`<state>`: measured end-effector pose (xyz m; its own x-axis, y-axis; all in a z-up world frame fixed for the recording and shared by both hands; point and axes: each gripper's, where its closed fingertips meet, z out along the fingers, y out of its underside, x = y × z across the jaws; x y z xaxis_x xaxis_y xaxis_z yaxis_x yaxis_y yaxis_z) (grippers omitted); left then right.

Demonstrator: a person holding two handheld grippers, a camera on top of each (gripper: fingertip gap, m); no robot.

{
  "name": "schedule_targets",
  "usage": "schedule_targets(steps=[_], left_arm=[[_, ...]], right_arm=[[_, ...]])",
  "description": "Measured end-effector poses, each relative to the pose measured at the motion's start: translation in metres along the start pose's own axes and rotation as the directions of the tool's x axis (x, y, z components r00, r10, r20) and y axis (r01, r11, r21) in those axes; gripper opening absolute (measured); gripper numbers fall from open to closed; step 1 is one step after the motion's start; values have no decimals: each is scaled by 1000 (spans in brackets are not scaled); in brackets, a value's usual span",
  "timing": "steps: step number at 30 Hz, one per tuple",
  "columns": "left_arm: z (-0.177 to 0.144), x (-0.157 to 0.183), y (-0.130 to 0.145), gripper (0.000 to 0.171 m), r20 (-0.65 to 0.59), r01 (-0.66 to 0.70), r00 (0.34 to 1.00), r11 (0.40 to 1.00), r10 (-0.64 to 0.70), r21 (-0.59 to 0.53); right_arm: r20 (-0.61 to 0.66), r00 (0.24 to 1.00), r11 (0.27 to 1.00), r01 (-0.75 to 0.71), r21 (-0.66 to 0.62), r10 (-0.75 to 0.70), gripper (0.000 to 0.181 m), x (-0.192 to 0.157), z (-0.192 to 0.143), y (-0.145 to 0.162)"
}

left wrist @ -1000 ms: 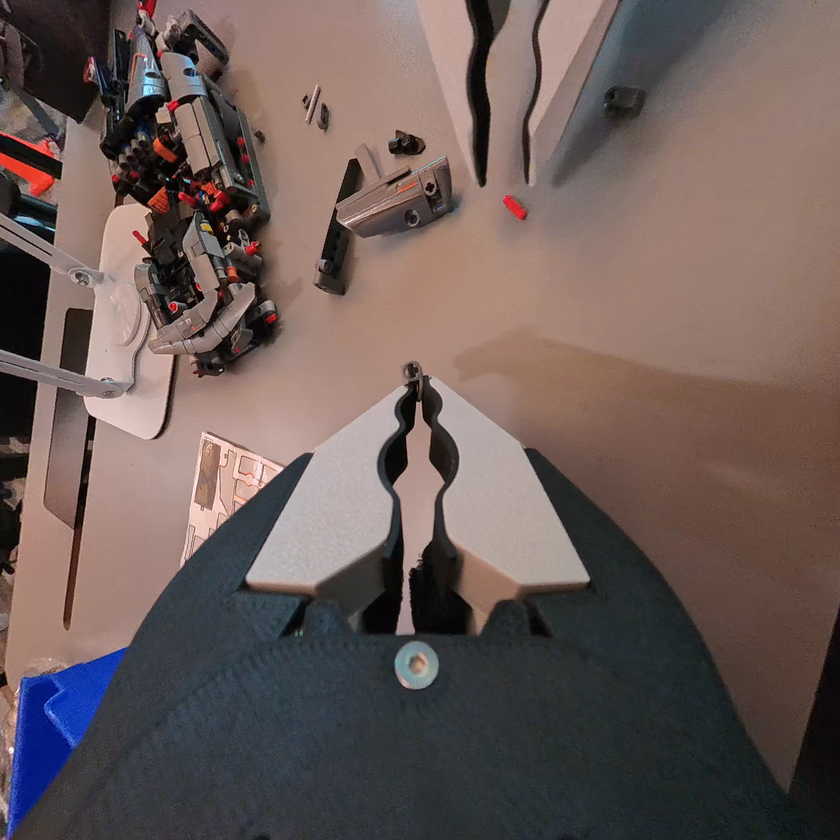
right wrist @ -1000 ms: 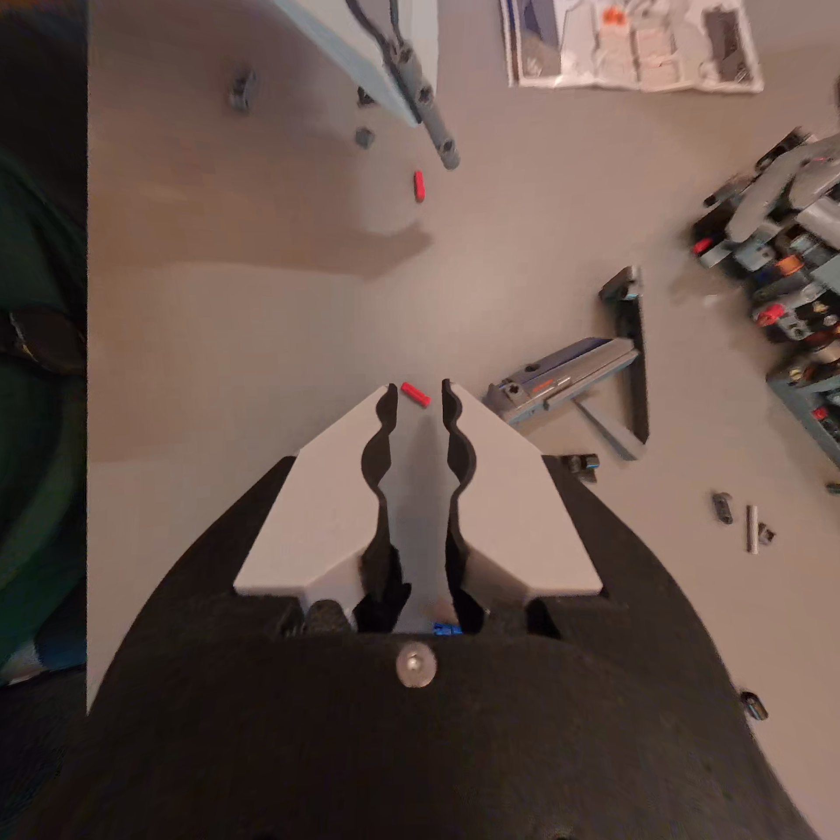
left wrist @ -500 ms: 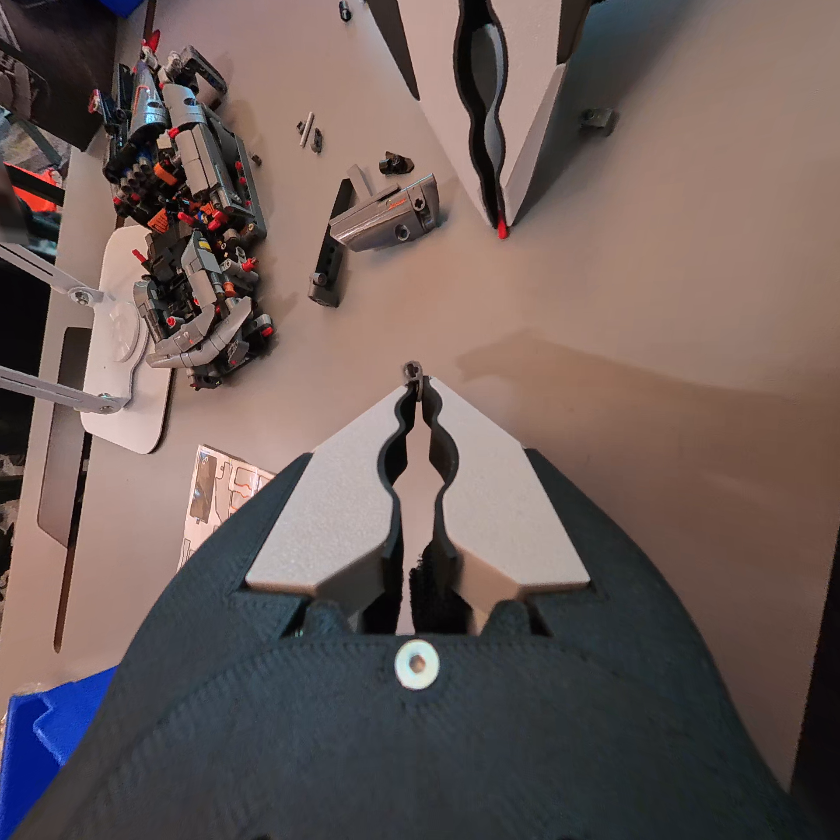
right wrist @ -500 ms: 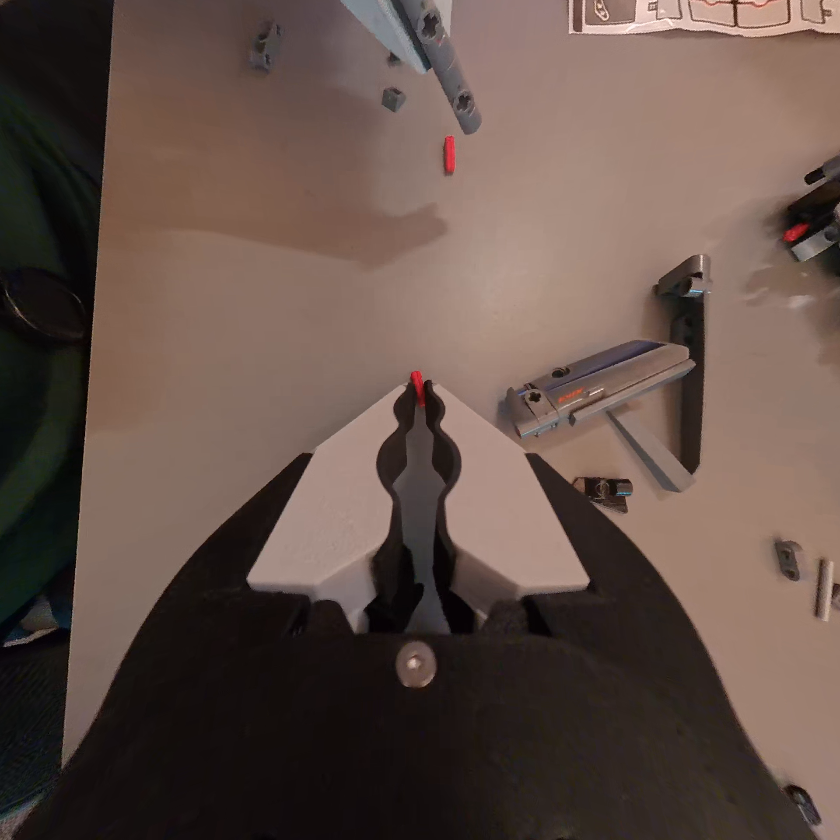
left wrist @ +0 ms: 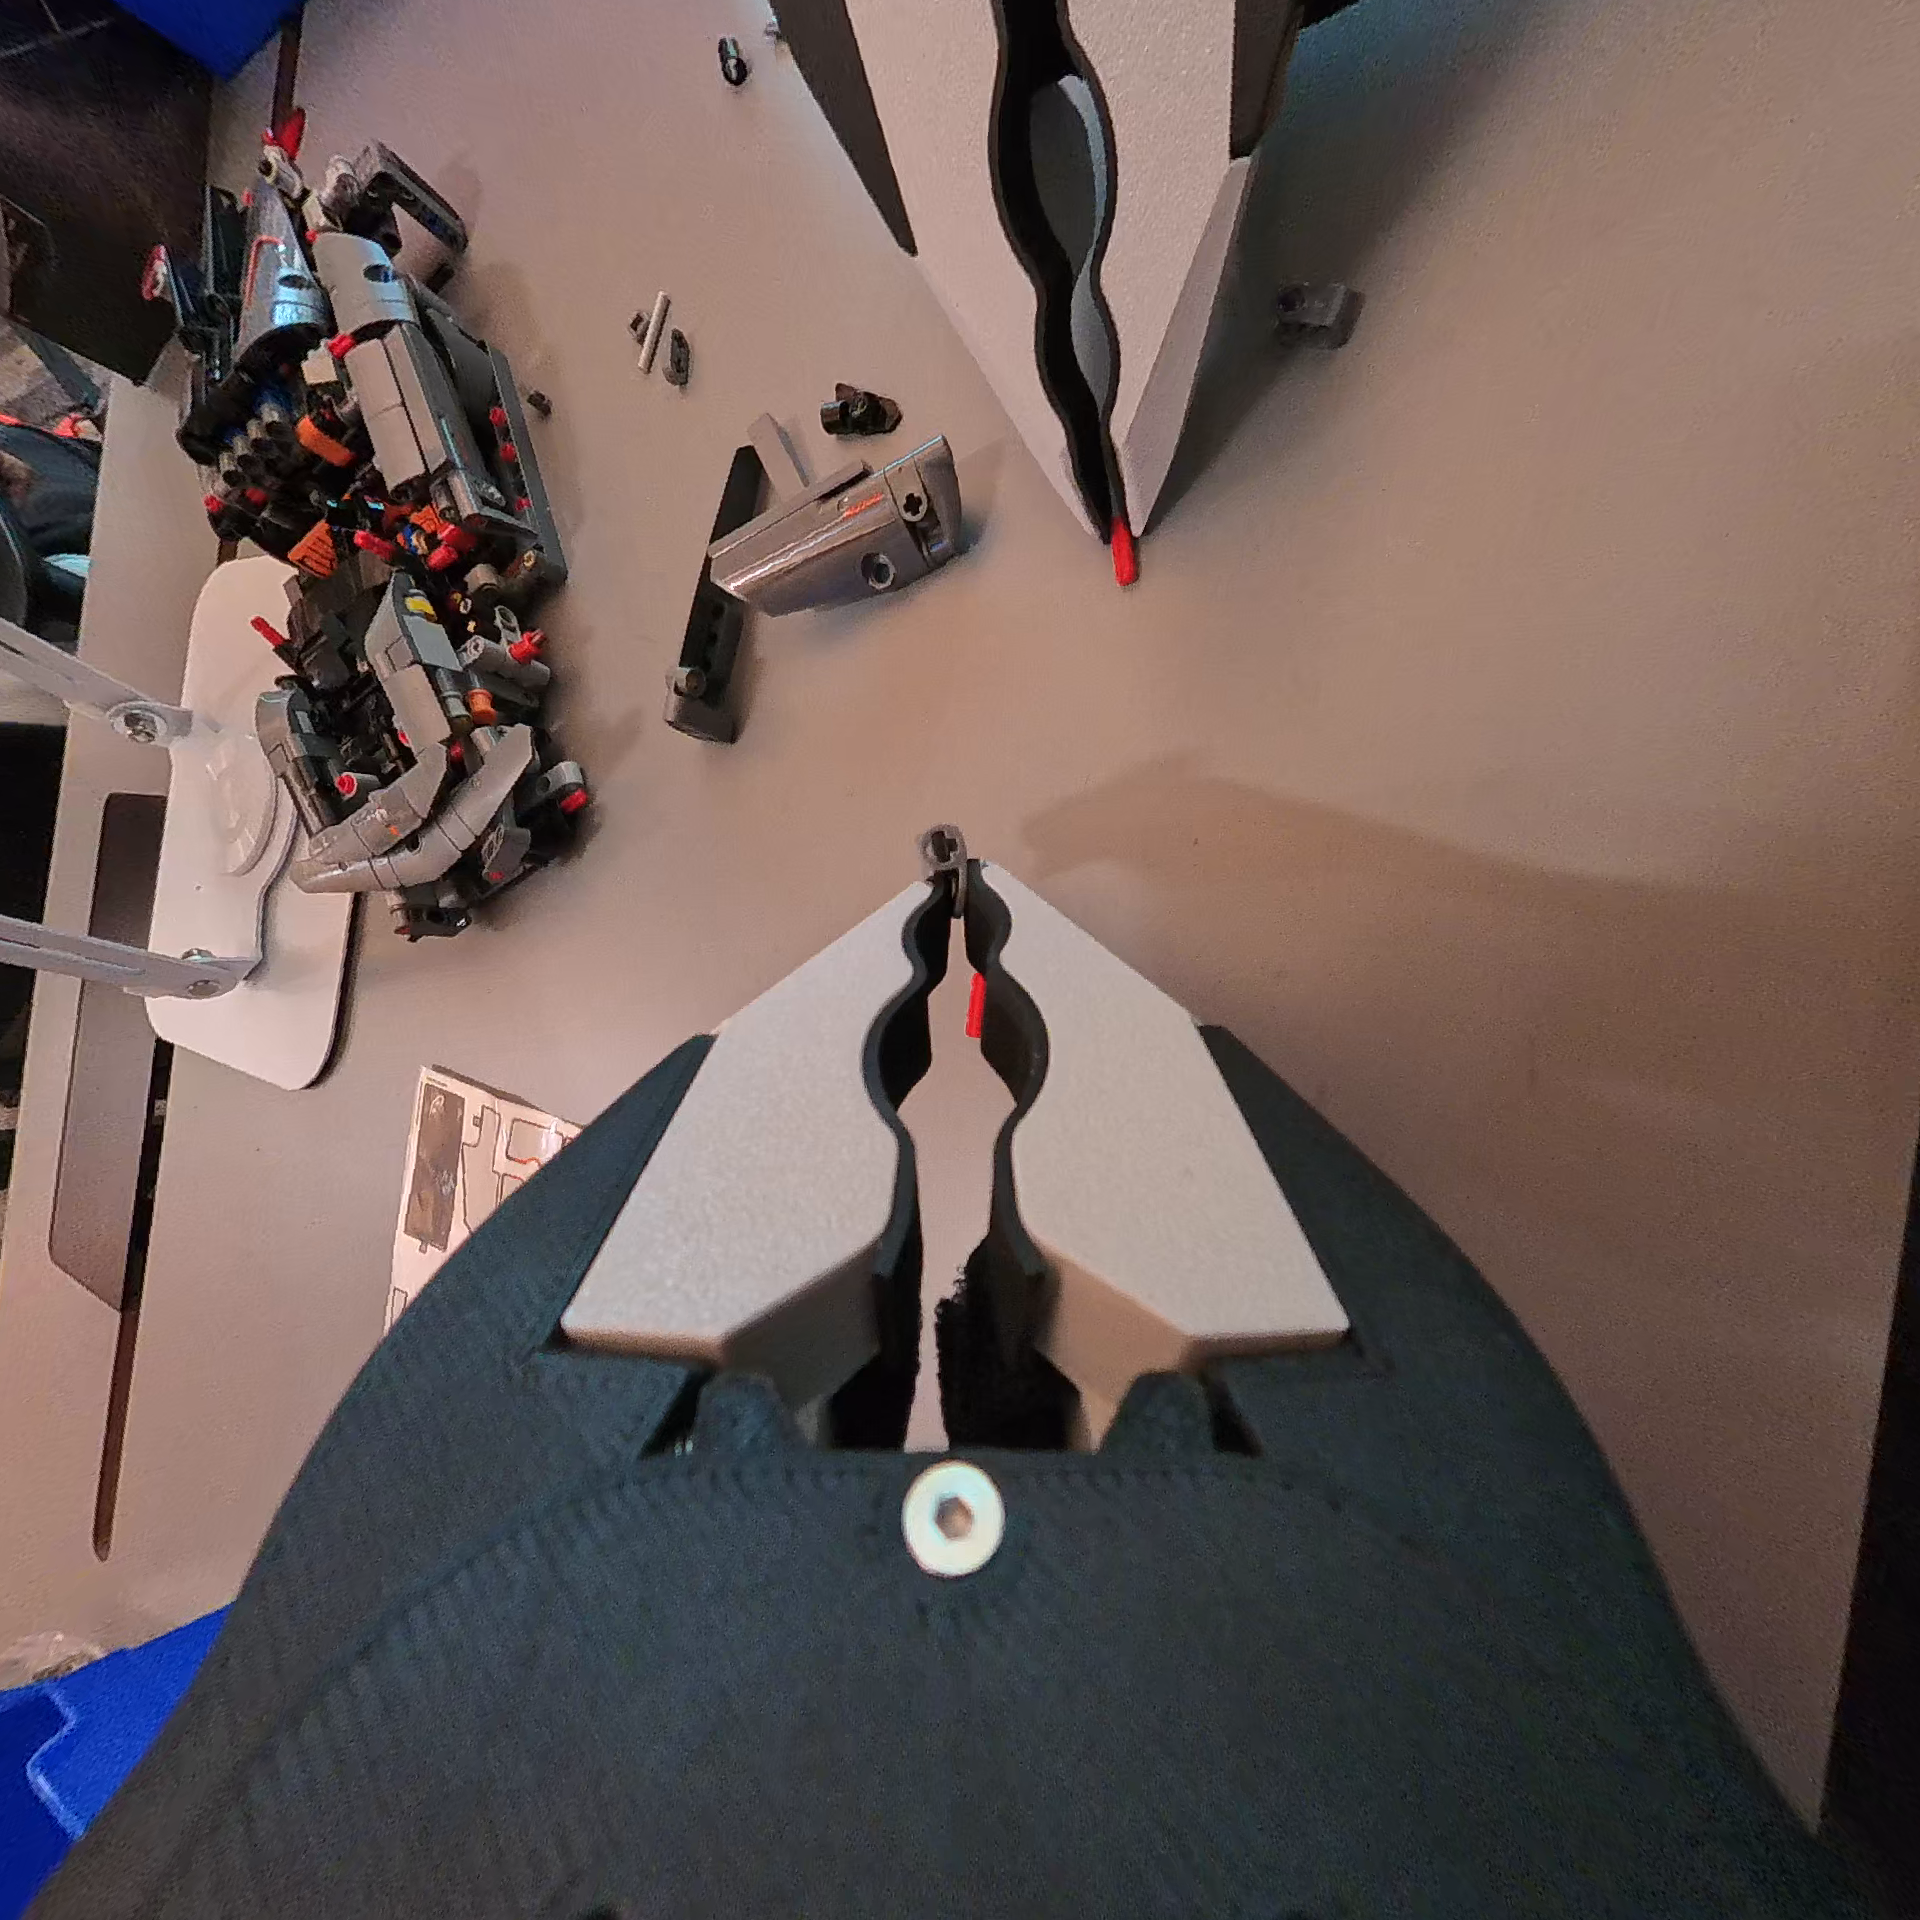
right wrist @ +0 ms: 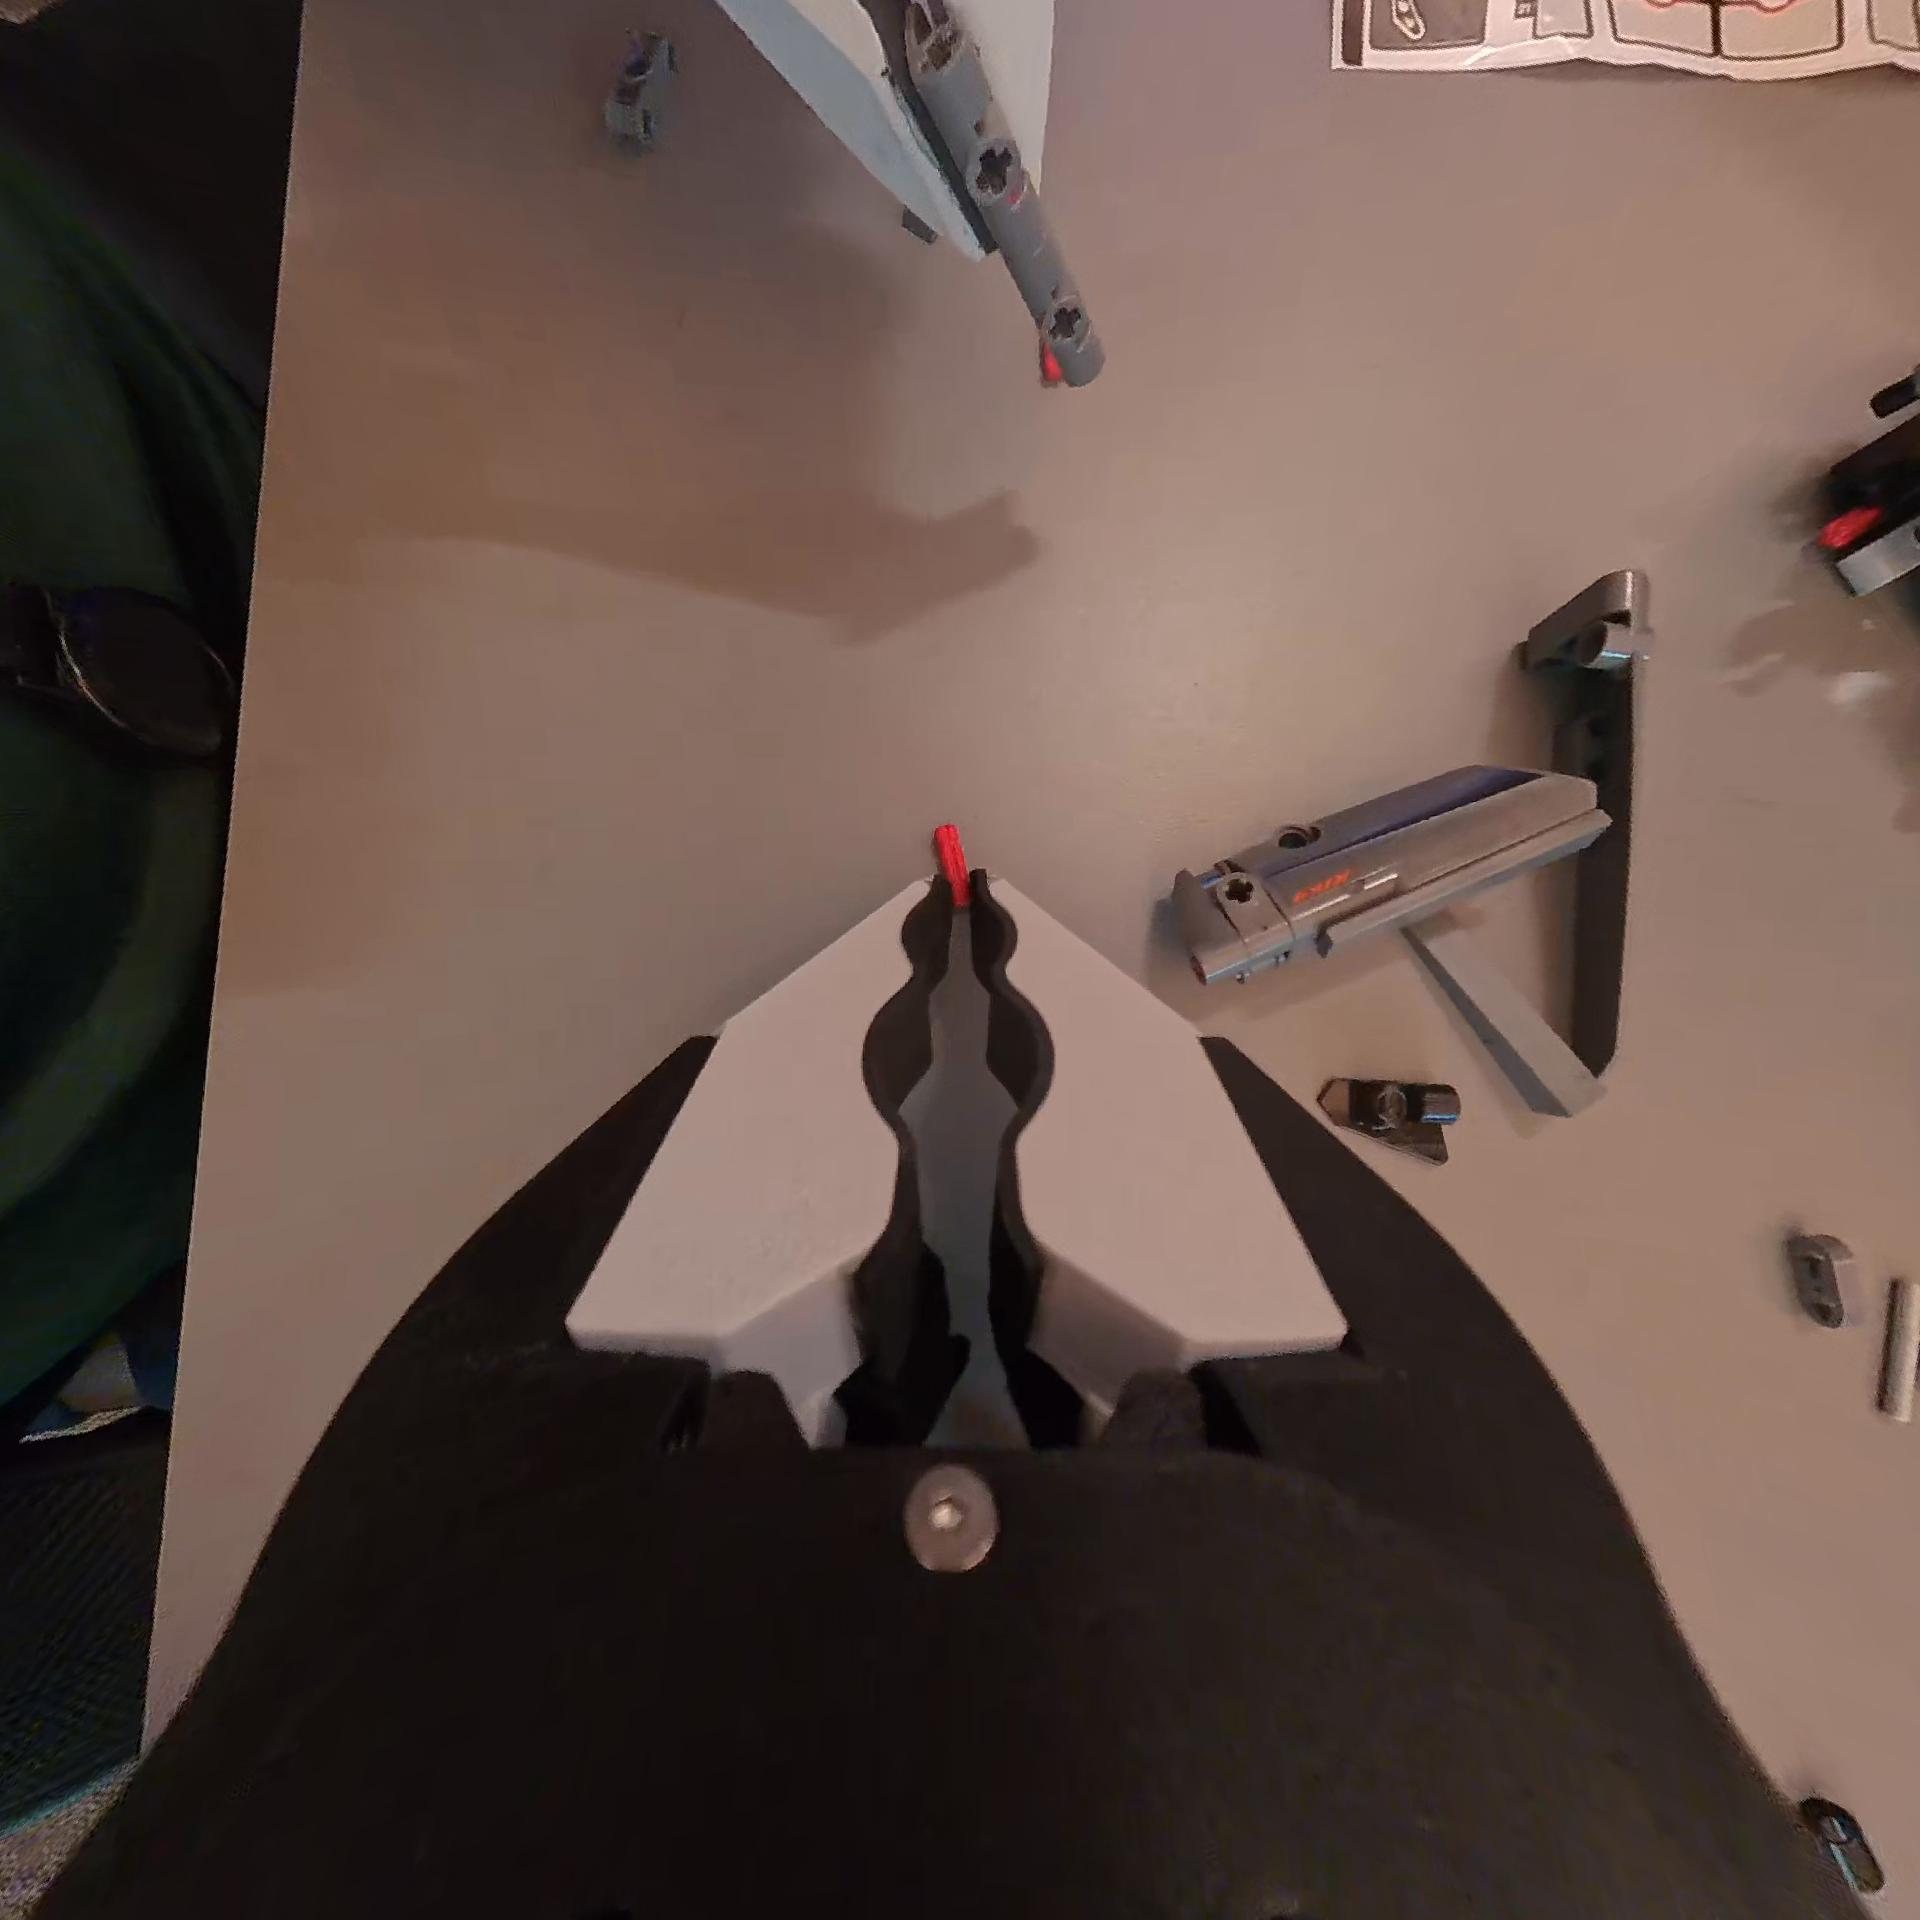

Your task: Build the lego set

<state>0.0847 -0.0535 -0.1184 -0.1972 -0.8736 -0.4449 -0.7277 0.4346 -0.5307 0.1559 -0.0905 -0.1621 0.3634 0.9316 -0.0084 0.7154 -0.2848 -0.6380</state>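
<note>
A short red pin point(right wrist: 950, 864) sticks out, pinched between grey fingertips; a grey beam point(right wrist: 1023, 249) with cross holes is clamped opposite — the half-built grey model point(left wrist: 384, 540) lies aside.

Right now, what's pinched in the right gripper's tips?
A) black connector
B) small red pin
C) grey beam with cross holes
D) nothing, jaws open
B: the right gripper is shut on the small red pin, which sticks out past its tips; the grey beam is in the left gripper.
</note>
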Motion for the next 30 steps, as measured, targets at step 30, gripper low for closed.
schedule_targets(steps=[30], left_arm=[[18,-1,-11,0,24,-51,998,998,52,-45]], right_arm=[[-303,944,962,194,194,-129,0,16,-8,-73]])
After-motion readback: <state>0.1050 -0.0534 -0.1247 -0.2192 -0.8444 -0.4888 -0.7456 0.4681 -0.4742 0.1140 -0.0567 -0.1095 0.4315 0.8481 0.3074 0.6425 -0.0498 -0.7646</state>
